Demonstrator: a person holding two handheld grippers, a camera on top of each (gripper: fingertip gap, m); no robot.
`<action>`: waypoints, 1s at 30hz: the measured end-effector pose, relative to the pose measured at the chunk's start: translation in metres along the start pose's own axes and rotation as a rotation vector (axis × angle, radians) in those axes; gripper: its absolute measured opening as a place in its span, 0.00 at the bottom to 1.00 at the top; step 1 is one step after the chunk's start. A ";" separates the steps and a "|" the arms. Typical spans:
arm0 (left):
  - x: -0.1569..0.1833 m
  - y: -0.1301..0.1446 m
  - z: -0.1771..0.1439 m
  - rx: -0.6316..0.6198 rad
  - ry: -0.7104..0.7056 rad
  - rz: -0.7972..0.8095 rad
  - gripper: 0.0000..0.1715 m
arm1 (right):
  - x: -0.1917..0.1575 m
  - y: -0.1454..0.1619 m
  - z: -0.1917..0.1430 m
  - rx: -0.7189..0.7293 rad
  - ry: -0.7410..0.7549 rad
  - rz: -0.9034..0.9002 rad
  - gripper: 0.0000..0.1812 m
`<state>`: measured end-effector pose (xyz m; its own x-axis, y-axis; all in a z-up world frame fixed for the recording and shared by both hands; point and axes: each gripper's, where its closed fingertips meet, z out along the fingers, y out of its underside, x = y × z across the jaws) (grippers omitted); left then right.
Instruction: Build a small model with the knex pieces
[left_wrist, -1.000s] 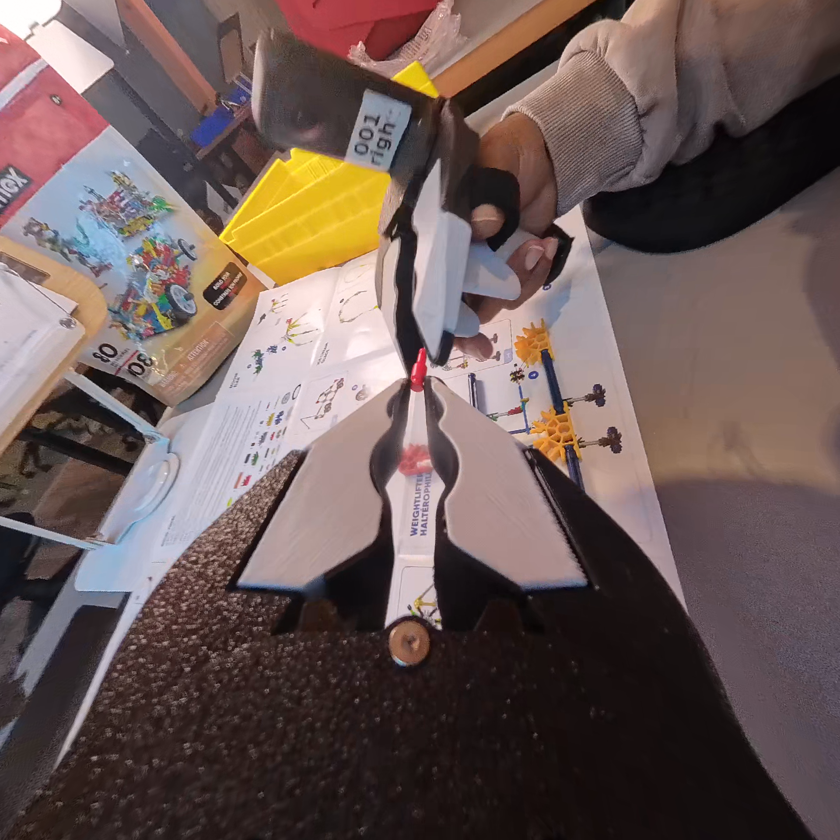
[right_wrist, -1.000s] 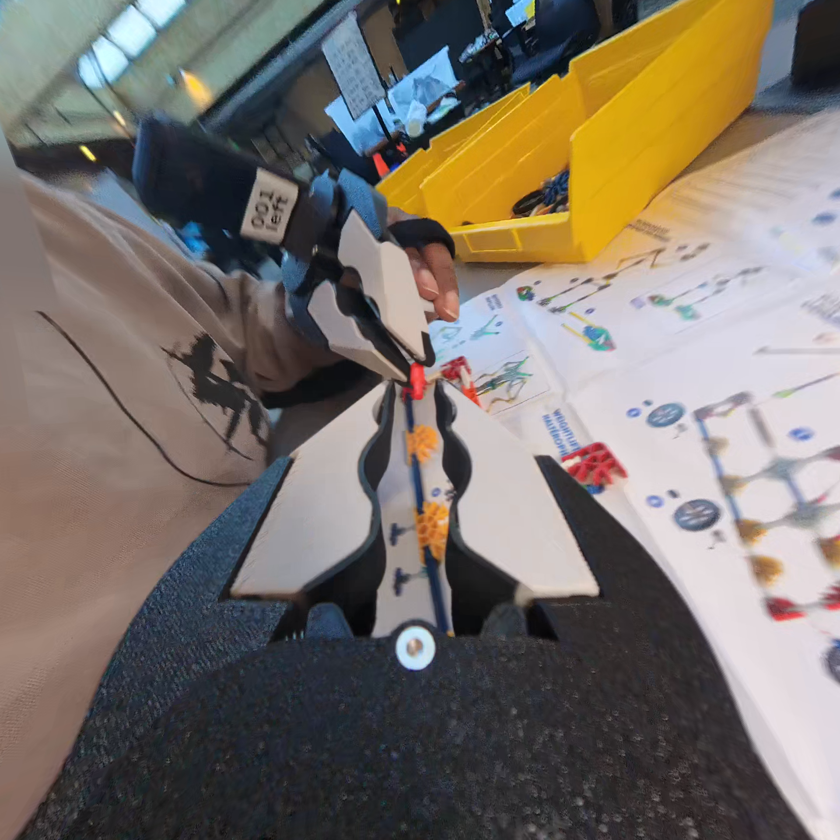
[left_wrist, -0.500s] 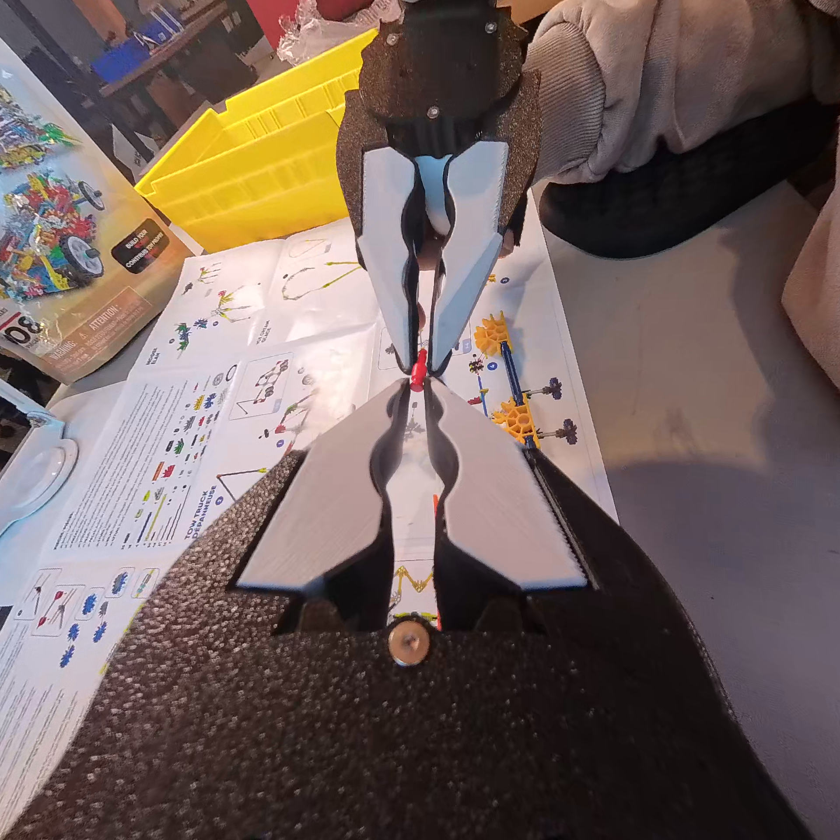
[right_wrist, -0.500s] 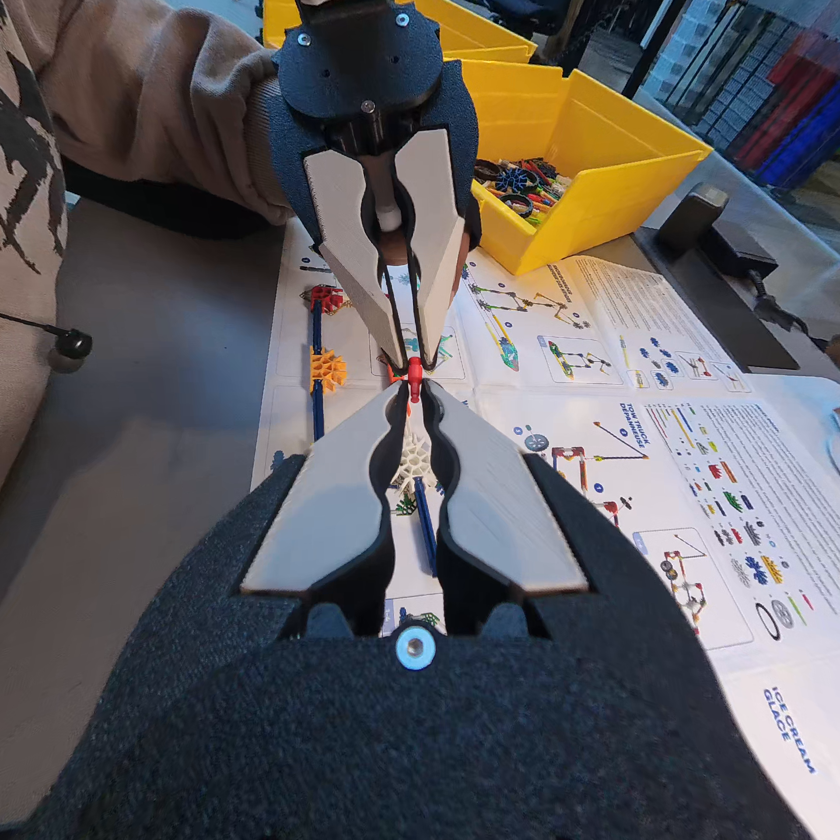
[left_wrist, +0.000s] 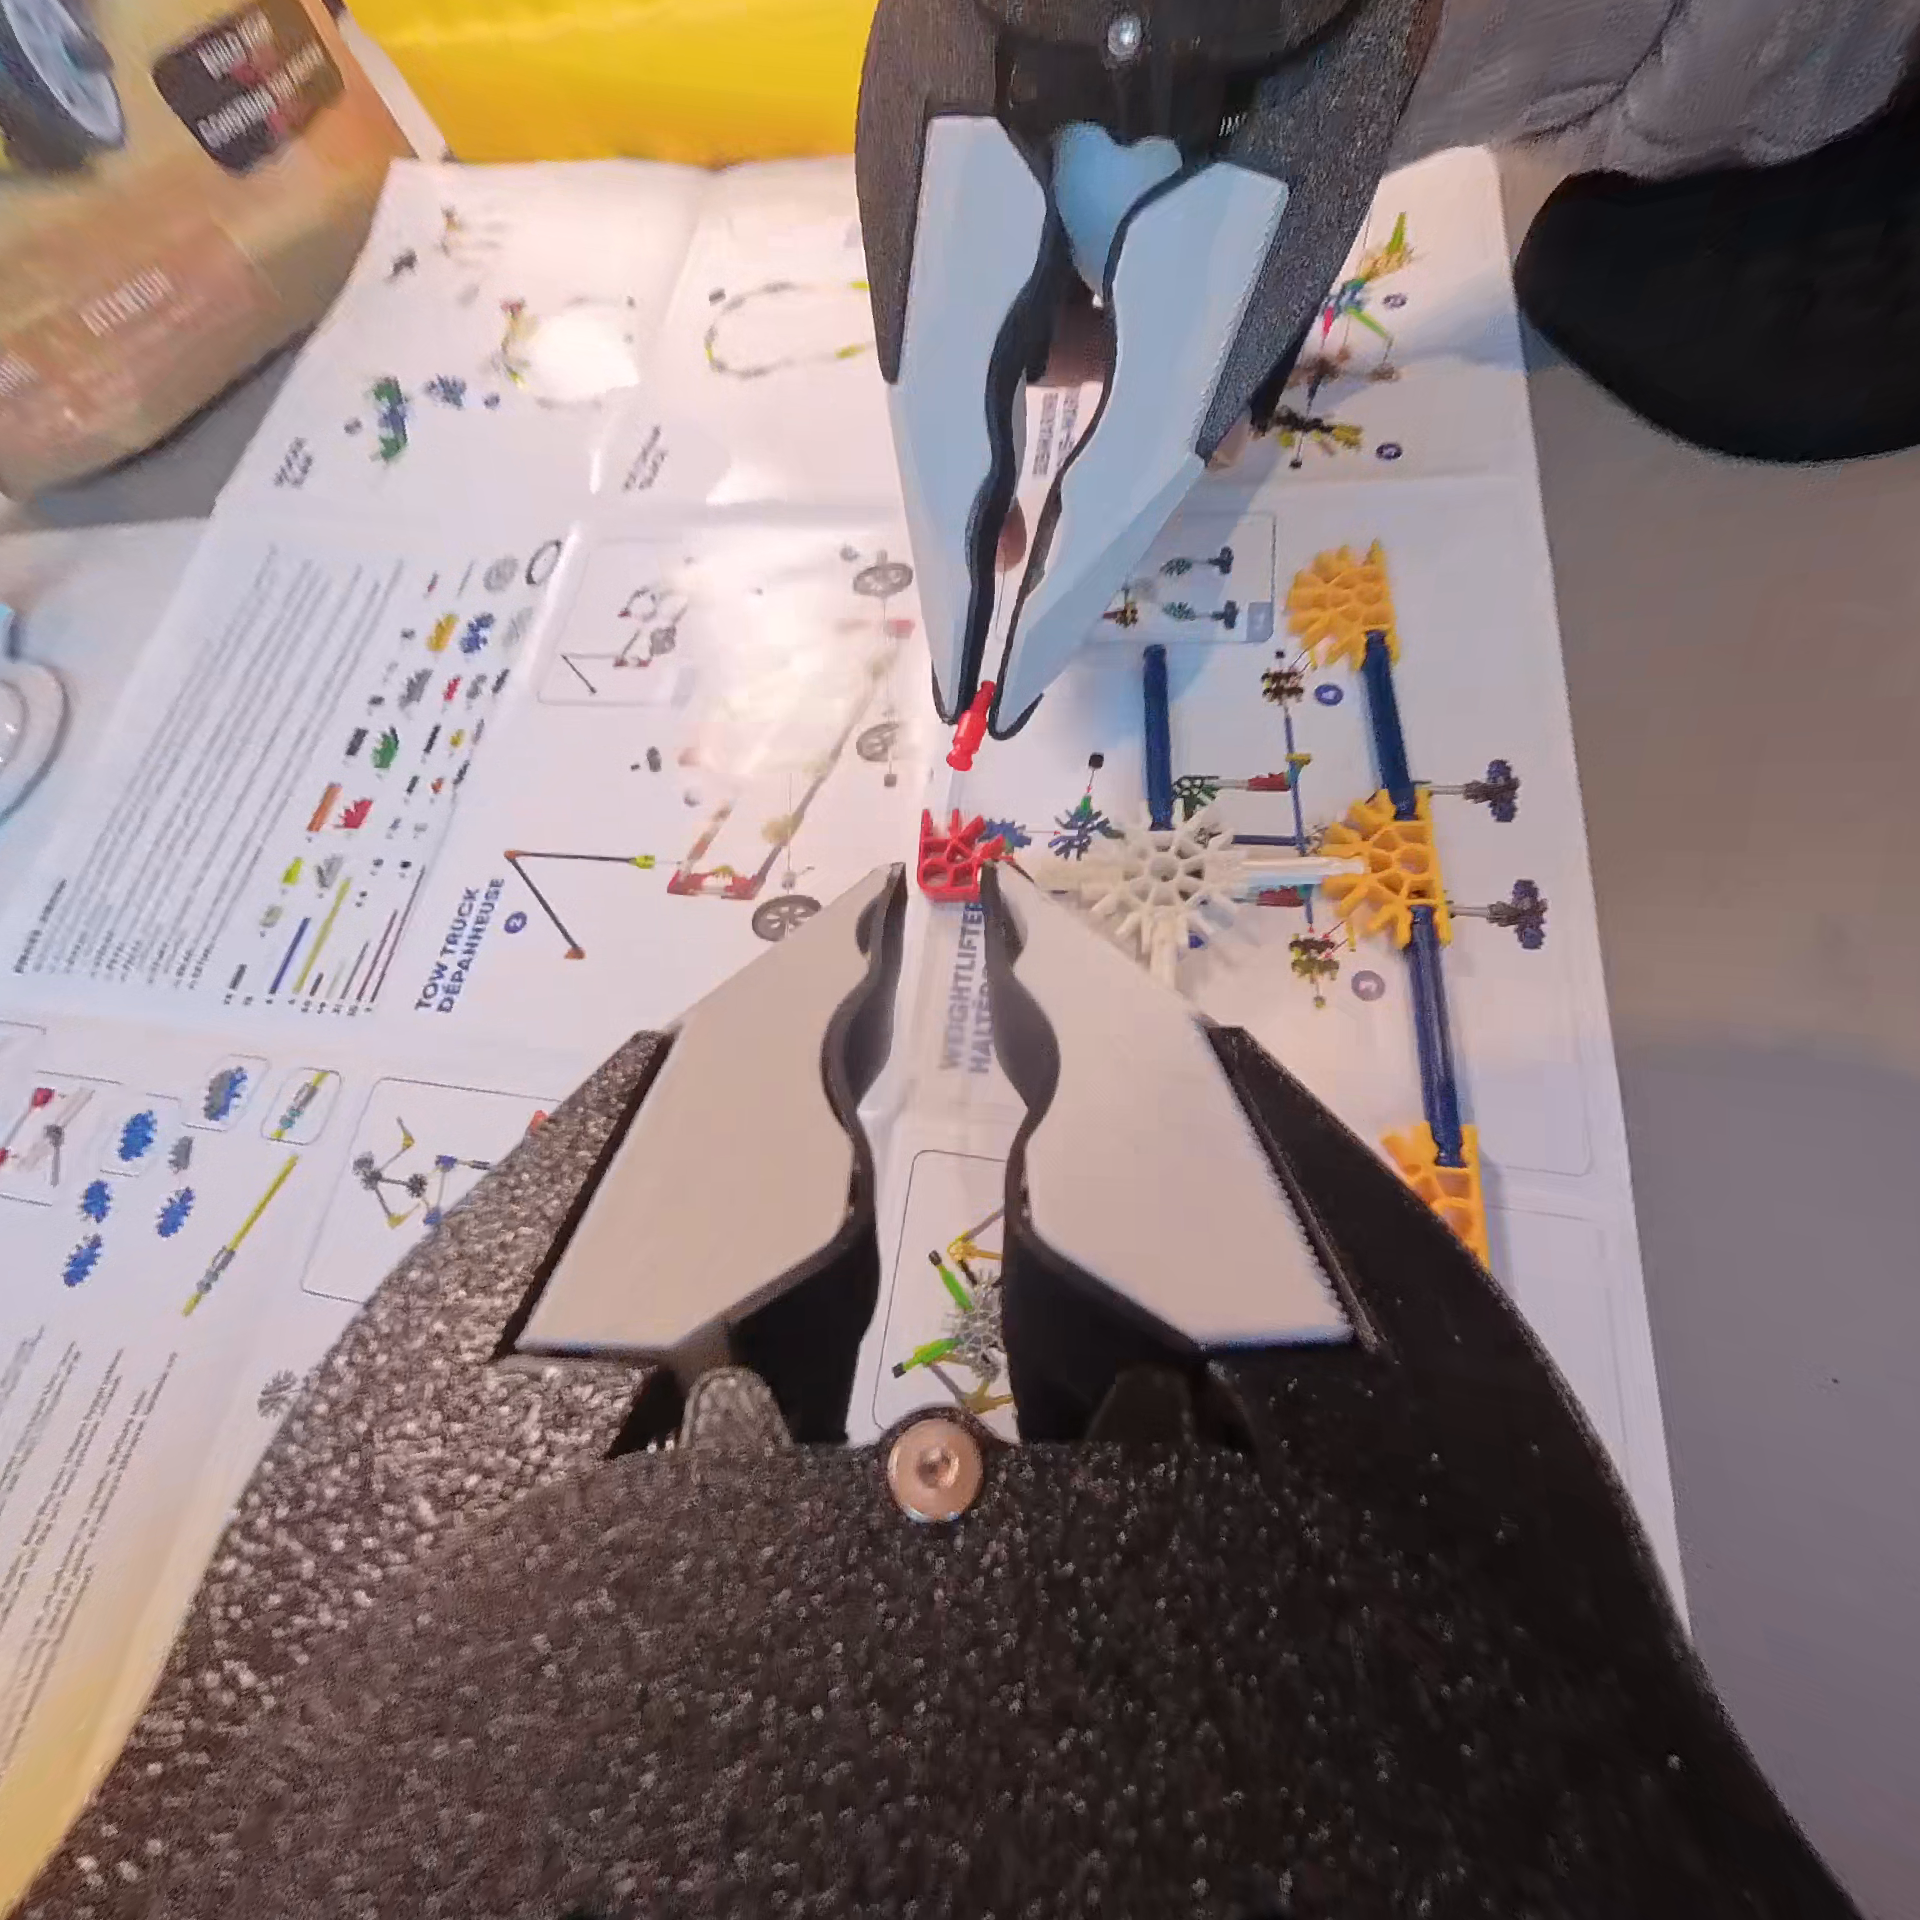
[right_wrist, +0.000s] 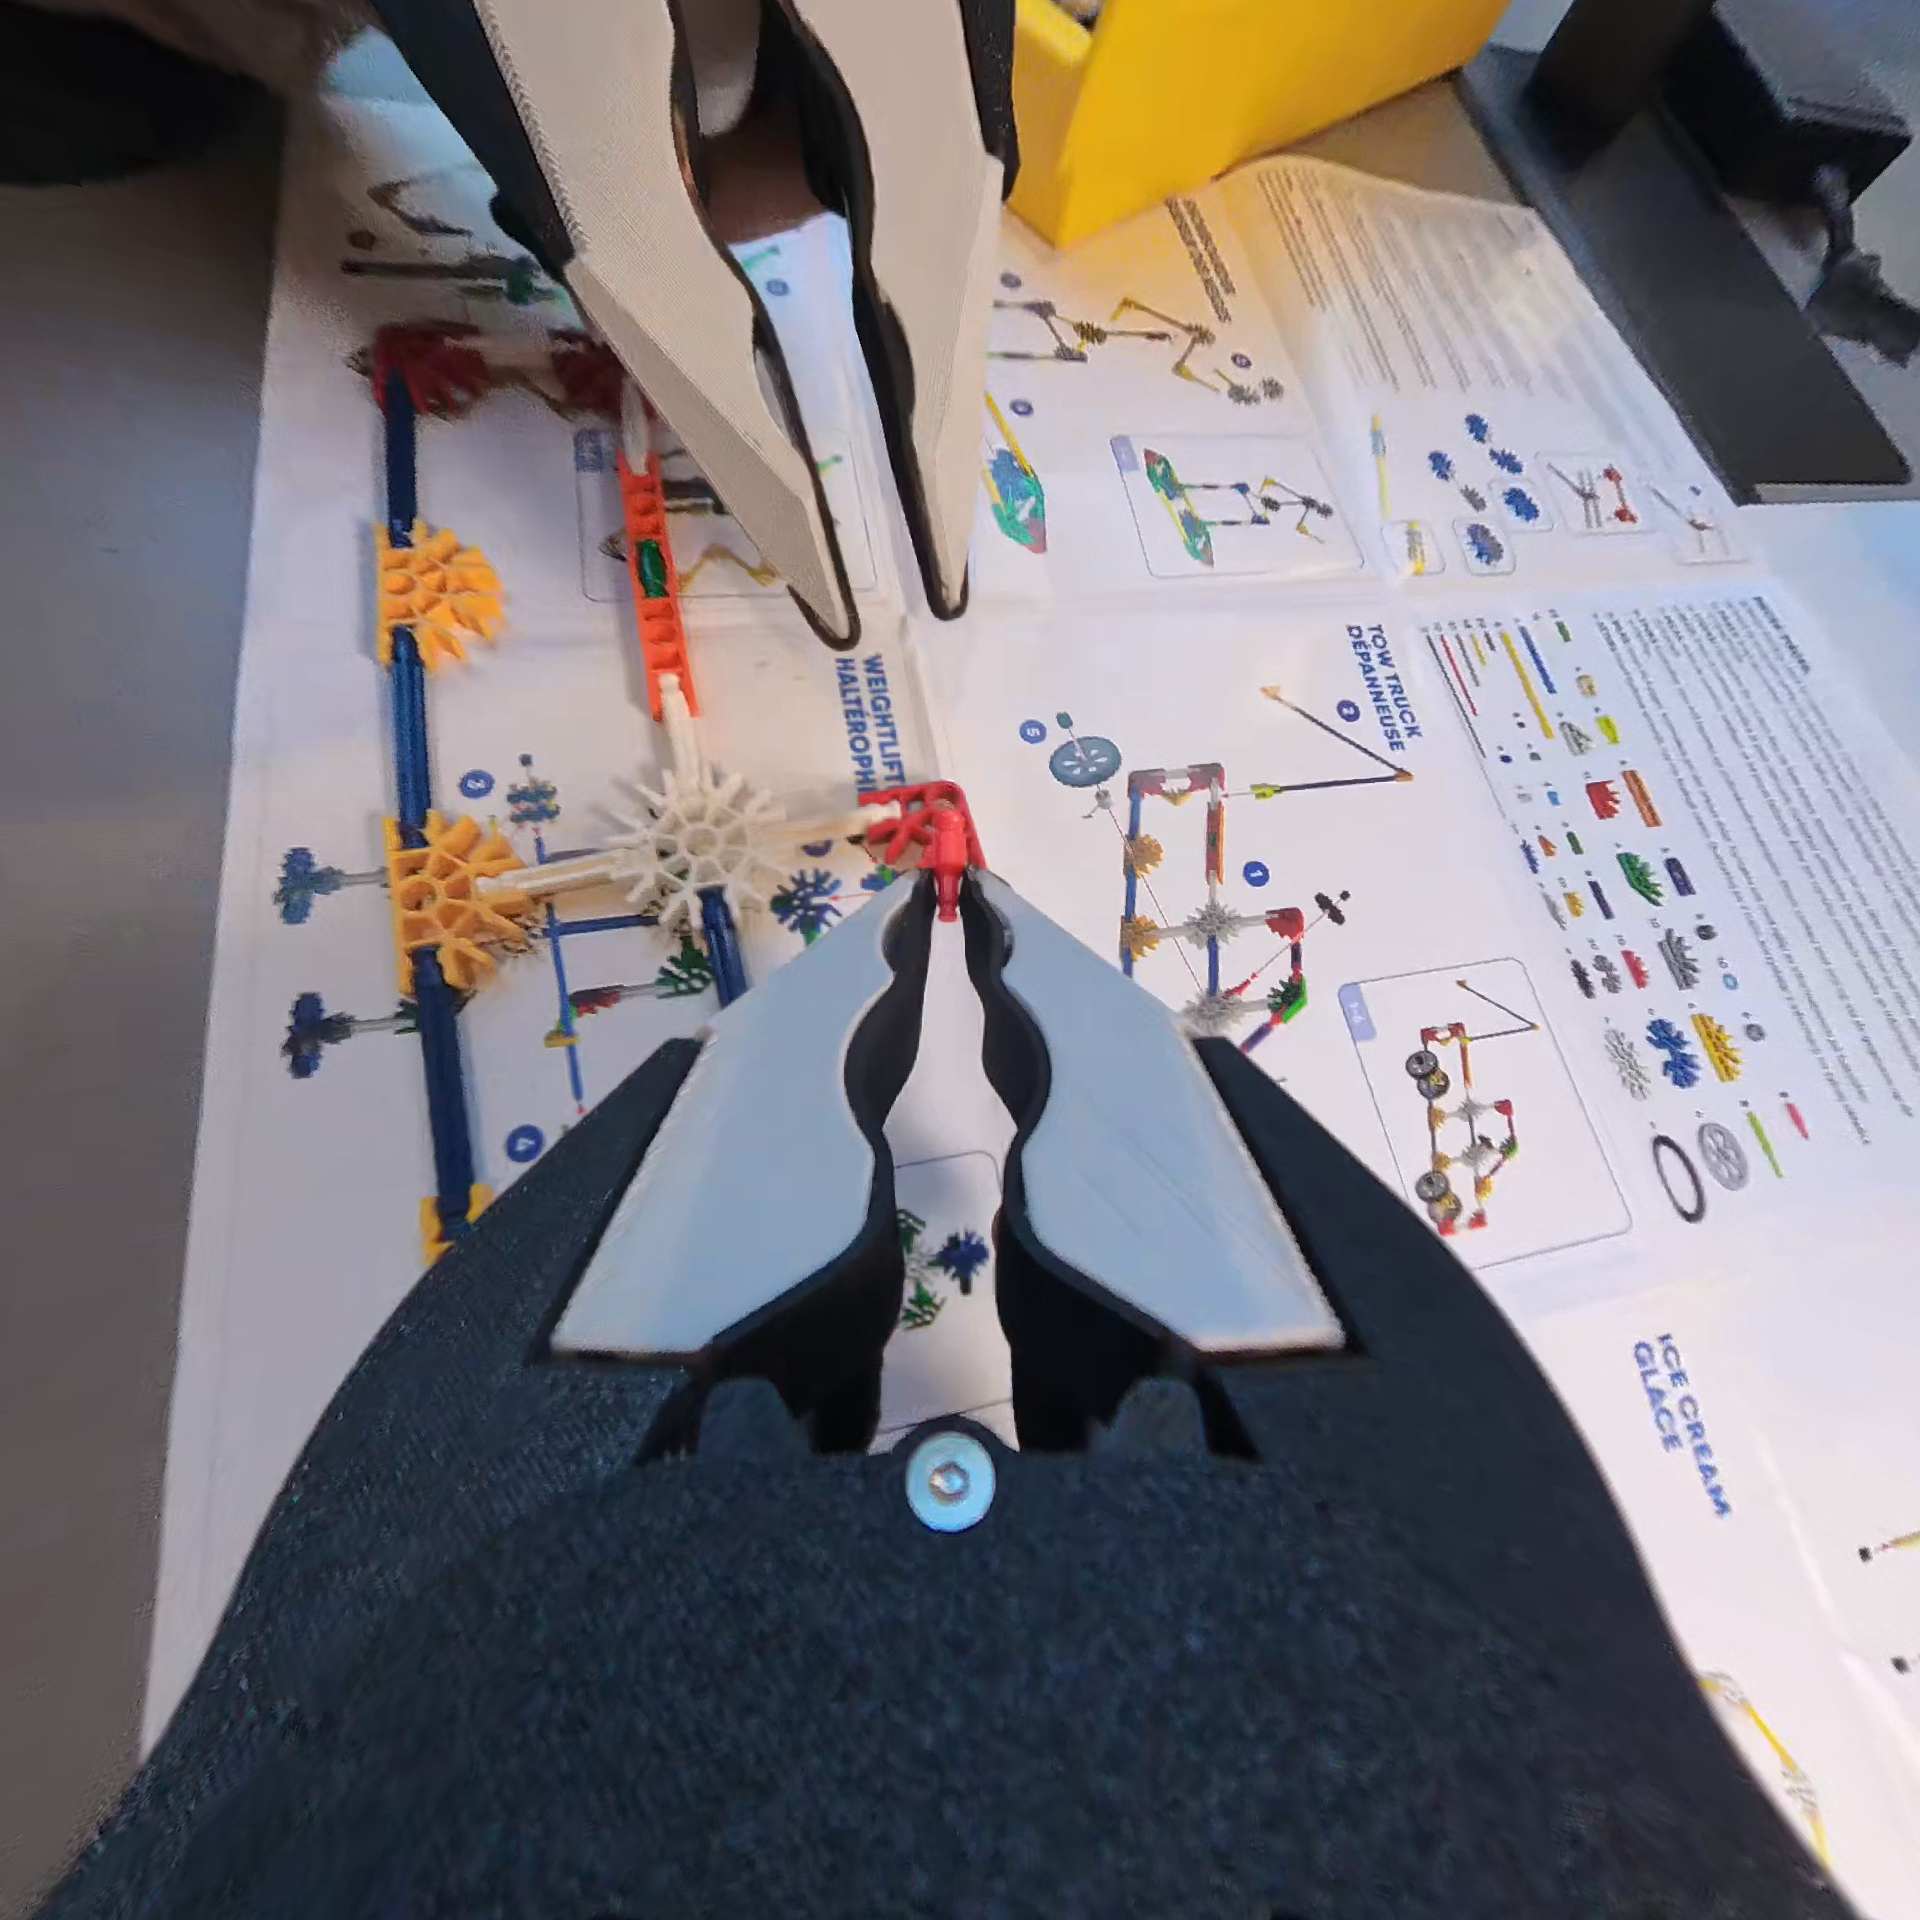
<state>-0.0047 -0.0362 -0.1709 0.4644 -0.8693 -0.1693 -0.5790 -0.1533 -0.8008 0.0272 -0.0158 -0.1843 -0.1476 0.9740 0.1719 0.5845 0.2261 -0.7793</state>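
Observation:
My right gripper (right_wrist: 948, 883) is shut on a short red rod (right_wrist: 945, 852), which also shows in the left wrist view (left_wrist: 969, 719). The rod's free end points at a red connector (right_wrist: 920, 816) lying on the sheet, a small gap away. This connector (left_wrist: 951, 857) sits on a white rod from a white snowflake connector (left_wrist: 1153, 883), part of a flat model with yellow connectors (left_wrist: 1387, 868) and blue rods (right_wrist: 410, 665). My left gripper (left_wrist: 941, 878) is open and empty, tips just short of the red connector. It hangs opposite in the right wrist view (right_wrist: 891, 618).
The model lies on a large white instruction sheet (left_wrist: 520, 727) on a grey table. A yellow bin (right_wrist: 1195, 94) stands behind the sheet, a cardboard box (left_wrist: 156, 260) at the far left. A black device (right_wrist: 1714, 260) lies at the right. A person's sleeve (left_wrist: 1662, 62) is at the top right. The grippers' ends are close to 5 centimetres from one another. Left tips and right tips are each some 5 centimetres from the white snowflake connector (left_wrist: 1153, 883). My right wrist view (right_wrist: 708, 827) looks at it from another angle.
Both grippers held the red rod tip to tip in the air. The left has let go and opened. The right has carried the rod down toward the red connector.

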 end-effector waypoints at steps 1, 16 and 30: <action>-0.002 0.004 0.004 -0.022 0.018 -0.024 0.07 | 0.003 0.004 0.003 -0.023 -0.005 -0.002 0.02; 0.007 0.018 0.032 -0.144 0.207 -0.163 0.11 | 0.004 0.017 0.019 -0.189 -0.152 -0.161 0.02; 0.008 0.018 0.034 -0.133 0.216 -0.164 0.11 | 0.003 0.007 0.012 -0.169 -0.192 -0.092 0.01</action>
<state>0.0118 -0.0301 -0.2060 0.4144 -0.9053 0.0935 -0.5974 -0.3481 -0.7225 0.0206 -0.0120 -0.1964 -0.3456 0.9322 0.1079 0.6838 0.3289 -0.6514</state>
